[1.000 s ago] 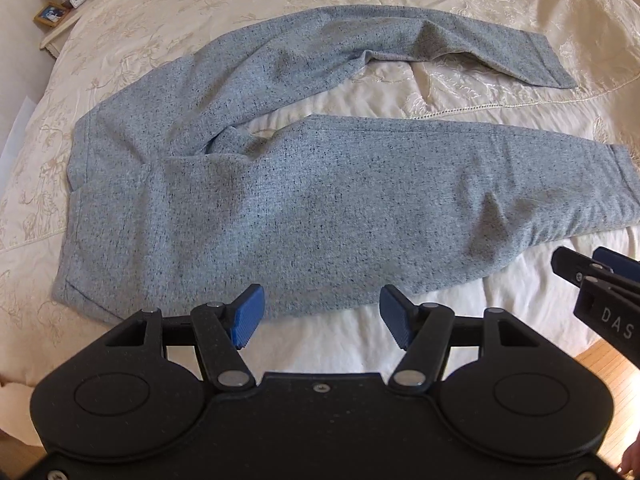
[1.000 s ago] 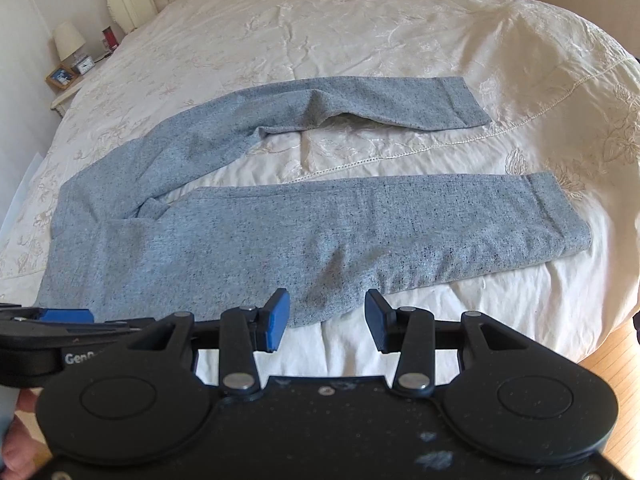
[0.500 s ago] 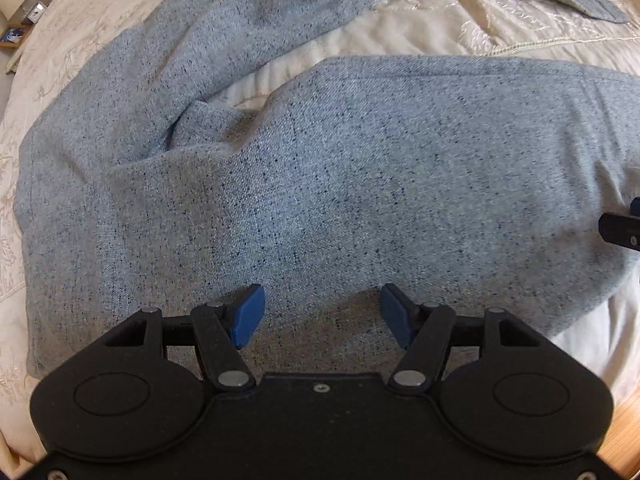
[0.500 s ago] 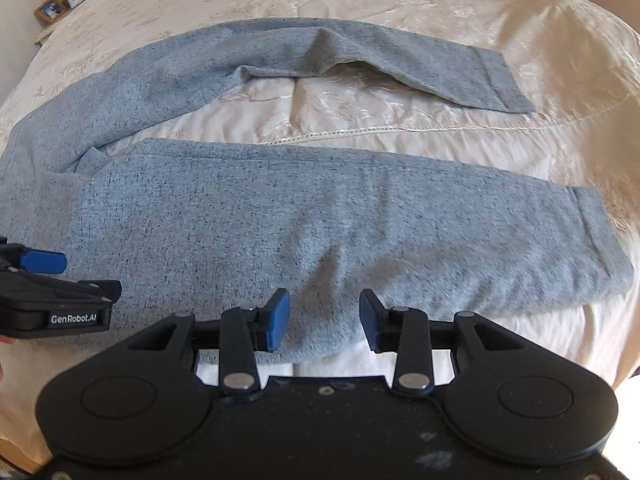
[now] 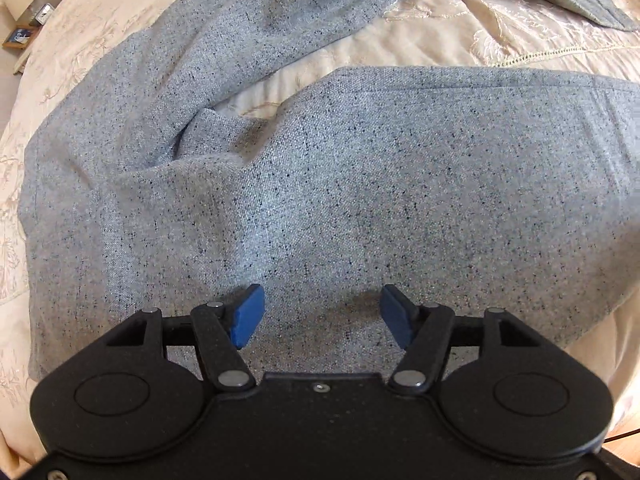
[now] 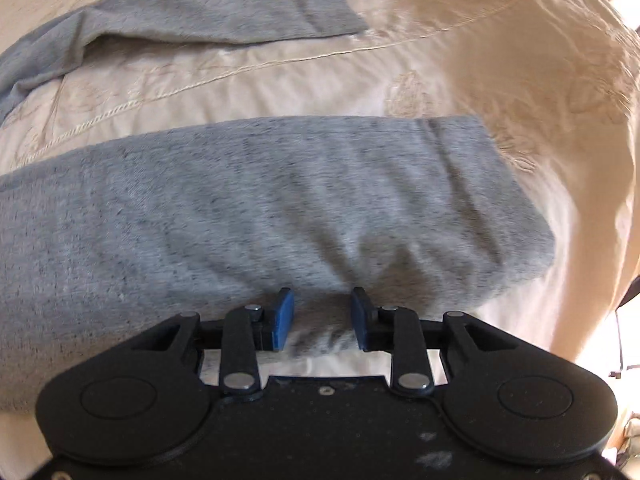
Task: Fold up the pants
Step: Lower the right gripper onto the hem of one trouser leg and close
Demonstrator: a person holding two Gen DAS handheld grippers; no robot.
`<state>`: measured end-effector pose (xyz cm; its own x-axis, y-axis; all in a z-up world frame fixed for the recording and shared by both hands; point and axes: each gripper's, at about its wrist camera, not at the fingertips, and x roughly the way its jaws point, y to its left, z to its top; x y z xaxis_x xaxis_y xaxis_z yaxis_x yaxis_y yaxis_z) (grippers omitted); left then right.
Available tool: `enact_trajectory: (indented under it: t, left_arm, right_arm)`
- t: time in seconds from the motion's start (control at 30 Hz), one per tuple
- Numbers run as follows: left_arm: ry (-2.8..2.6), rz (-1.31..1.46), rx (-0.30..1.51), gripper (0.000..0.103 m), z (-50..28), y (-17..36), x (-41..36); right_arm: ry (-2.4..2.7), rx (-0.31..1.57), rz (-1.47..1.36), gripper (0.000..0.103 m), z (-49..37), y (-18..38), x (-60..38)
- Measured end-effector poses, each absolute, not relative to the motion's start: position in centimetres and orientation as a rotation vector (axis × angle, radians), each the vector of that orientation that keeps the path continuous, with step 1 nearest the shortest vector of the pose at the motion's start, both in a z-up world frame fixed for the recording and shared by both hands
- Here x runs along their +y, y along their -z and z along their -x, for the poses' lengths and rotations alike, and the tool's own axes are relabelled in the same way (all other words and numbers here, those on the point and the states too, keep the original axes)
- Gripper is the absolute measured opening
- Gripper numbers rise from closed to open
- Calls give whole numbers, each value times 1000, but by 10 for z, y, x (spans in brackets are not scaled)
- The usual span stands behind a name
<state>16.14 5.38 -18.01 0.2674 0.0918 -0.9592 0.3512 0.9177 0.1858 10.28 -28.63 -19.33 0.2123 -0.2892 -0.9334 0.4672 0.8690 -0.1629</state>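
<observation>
Left hand-held gripper (image 5: 320, 314) spread wide over pants (image 5: 360, 200) seat; right hand-held gripper (image 6: 322, 318) apart, straddling leg edge.

Cream embroidered bedspread (image 6: 460, 40); nightstand (image 5: 22, 38) with lamp (image 5: 16, 2).

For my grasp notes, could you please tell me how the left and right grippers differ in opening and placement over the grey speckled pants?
The left gripper has its jaws spread wide; the right gripper has them set narrower, with fabric between them. The left one sits over the broad upper part of the grey speckled pants; the right one sits at the near edge of the nearer leg, close to its hem. Both have blue pads on black frames.
</observation>
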Motion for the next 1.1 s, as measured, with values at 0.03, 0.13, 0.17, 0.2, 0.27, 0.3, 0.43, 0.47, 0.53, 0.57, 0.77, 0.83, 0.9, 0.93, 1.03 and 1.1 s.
enact_trajectory:
  t: [0.03,0.13,0.17,0.2,0.27,0.3,0.43,0.47,0.53,0.57,0.77,0.83,0.9,0.93,1.03,1.1]
  left_arm:
    - [174,-385,1295,67,-160,176,53]
    - [163,-344,1277,67,-153,165,47]
    - [161,-335,1274,67,-151,162,44]
    - [161,-330,1273,67,-149,160,40]
    - [164,-318,1266,67,-142,157,30]
    - [165,-313,1265,67,-141,155,25]
    - [177,-310,1271,67,-133,148,-1]
    - [178,-316,1269,67,-132,146,-7]
    - [179,-328,1263,67,-132,144,-19]
    - [178,-330,1258,67,-131,142,-23]
    - [159,-308,1249,67,-124,135,-40]
    - [154,-306,1257,67,-122,136,-43]
    - [145,-305,1264,67,-120,138,-46]
    - [141,-305,1267,67,-119,140,-50]
    - [137,-304,1265,67,-116,140,-54]
    - [134,-306,1262,67,-115,138,-55]
  right_arm:
    - [540,1223,-195,30,-97,185,-293]
    - [589,1136,-277,36,-65,162,-316]
    - [613,1136,-292,36,-54,159,-324]
    - [639,1134,-309,36,-42,157,-332]
    - [681,1121,-349,38,-26,154,-350]
    - [701,1111,-385,40,-17,155,-359]
    - [731,1075,-558,40,0,162,-395]
    - [729,1066,-587,40,-3,166,-403]
    - [723,1069,-622,40,-11,176,-415]
    - [716,1079,-638,40,-16,180,-418]
    - [666,1087,-669,40,-39,191,-434]
    - [646,1060,-714,40,-34,189,-438]
    - [624,1020,-766,42,-32,188,-439]
    - [609,1005,-784,39,-31,186,-439]
    - [578,1030,-759,36,-39,187,-439]
    - [575,1041,-727,10,-46,191,-438]
